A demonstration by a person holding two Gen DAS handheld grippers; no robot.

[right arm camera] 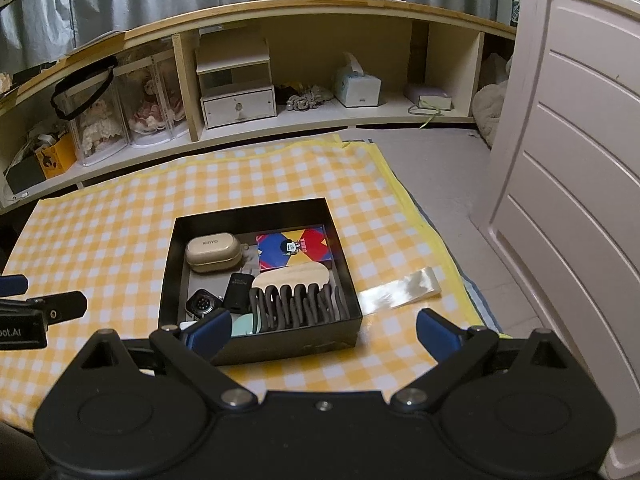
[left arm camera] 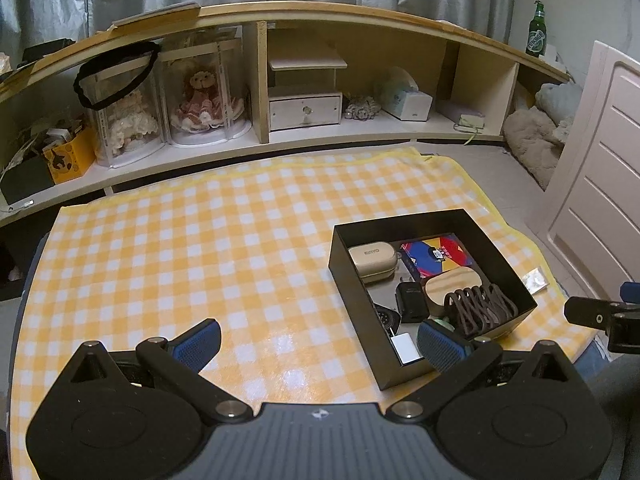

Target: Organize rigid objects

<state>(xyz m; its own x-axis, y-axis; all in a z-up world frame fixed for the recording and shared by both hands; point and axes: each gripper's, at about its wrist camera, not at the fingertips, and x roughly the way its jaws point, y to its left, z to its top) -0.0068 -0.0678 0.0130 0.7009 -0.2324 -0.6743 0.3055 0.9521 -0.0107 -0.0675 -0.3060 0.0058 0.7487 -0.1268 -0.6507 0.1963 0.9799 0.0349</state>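
A black open box [left arm camera: 502, 254] [right arm camera: 344, 240] rests on the yellow checked cloth [left arm camera: 200, 248] [right arm camera: 100, 232]. Inside lie a beige case [left arm camera: 372, 261] [right arm camera: 214, 252], a colourful card box [left arm camera: 438, 254] [right arm camera: 294, 249], a wooden comb [left arm camera: 452, 286] [right arm camera: 296, 274], a brown hair claw [left arm camera: 480, 308] [right arm camera: 300, 306], a black charger [left arm camera: 411, 302] [right arm camera: 238, 292], a smartwatch [right arm camera: 203, 302] and a small white piece [left arm camera: 406, 348]. My left gripper [left arm camera: 320, 340] hovers open at the box's near-left side. My right gripper [right arm camera: 324, 330] hovers open over the box's near wall. Neither holds anything.
A shiny plastic wrapper [right arm camera: 400, 290] [left arm camera: 534, 279] lies on the cloth right of the box. A low wooden shelf [left arm camera: 260, 80] [right arm camera: 188, 80] with doll cases, a small drawer and a tissue box runs along the back. A white panel [right arm camera: 568, 200] stands at the right.
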